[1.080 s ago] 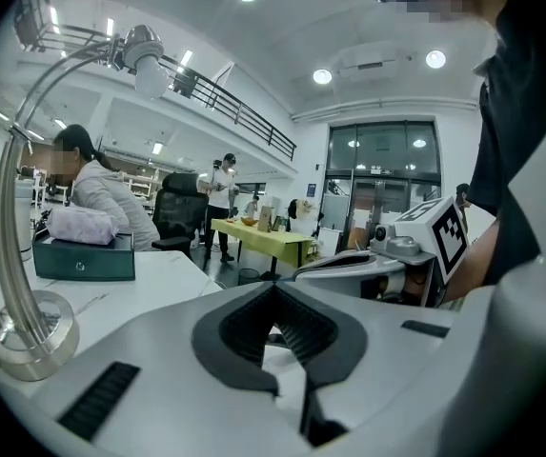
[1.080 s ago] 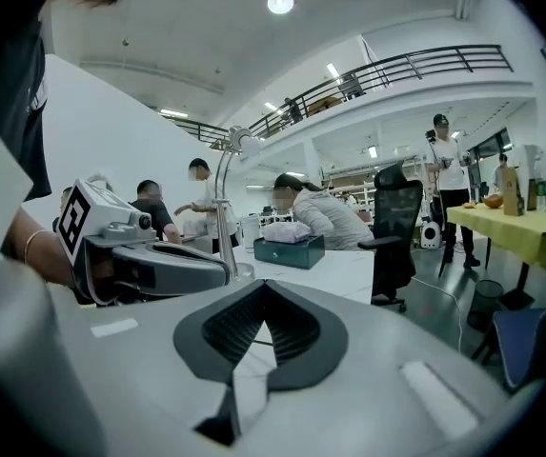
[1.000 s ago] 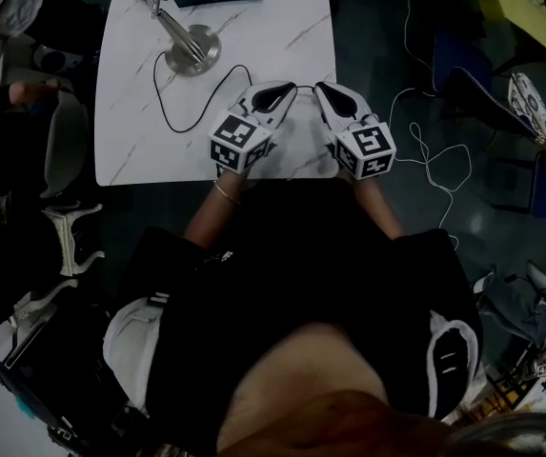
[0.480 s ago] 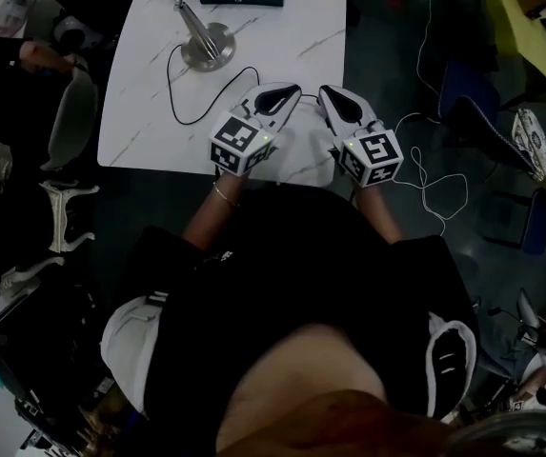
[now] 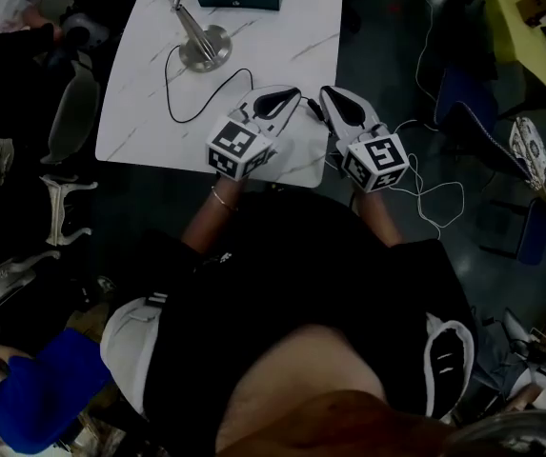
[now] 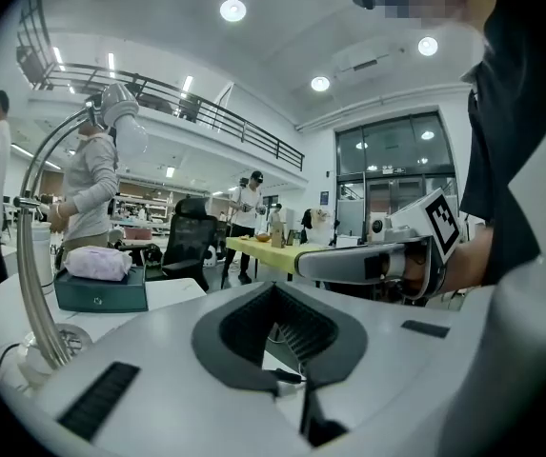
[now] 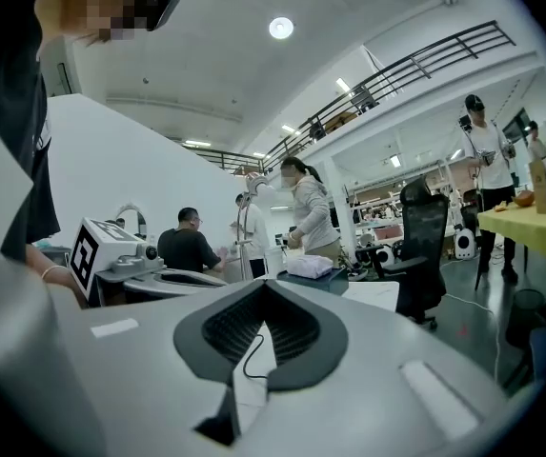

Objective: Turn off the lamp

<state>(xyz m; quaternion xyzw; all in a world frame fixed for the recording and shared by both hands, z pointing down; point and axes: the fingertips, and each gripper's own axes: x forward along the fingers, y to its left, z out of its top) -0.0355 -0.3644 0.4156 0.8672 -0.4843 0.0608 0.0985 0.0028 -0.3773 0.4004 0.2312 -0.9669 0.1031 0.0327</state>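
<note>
Marble table (image 5: pixel 292 27) fills the top of the head view, ringed by dark floor, with a grey chair (image 5: pixel 68 127) at its left edge and a yellow table (image 5: pixel 525 12) off to the right. The lamp (image 5: pixel 203 49) stands on a round metal base at the table's far left corner, and its neck slants up beside a teal box (image 5: pixel 244 0). A black cord (image 5: pixel 167 93) loops from the base across the top and runs toward the grippers. The left gripper (image 5: pixel 290 91) and right gripper (image 5: pixel 328 93) sit side by side over the near edge, close to level, aimed at the far side and well short of the lamp. Both pairs of jaws are pressed together with nothing pinched. Each cube carries black-and-white square markers. The box's small mark is too small to read.
</note>
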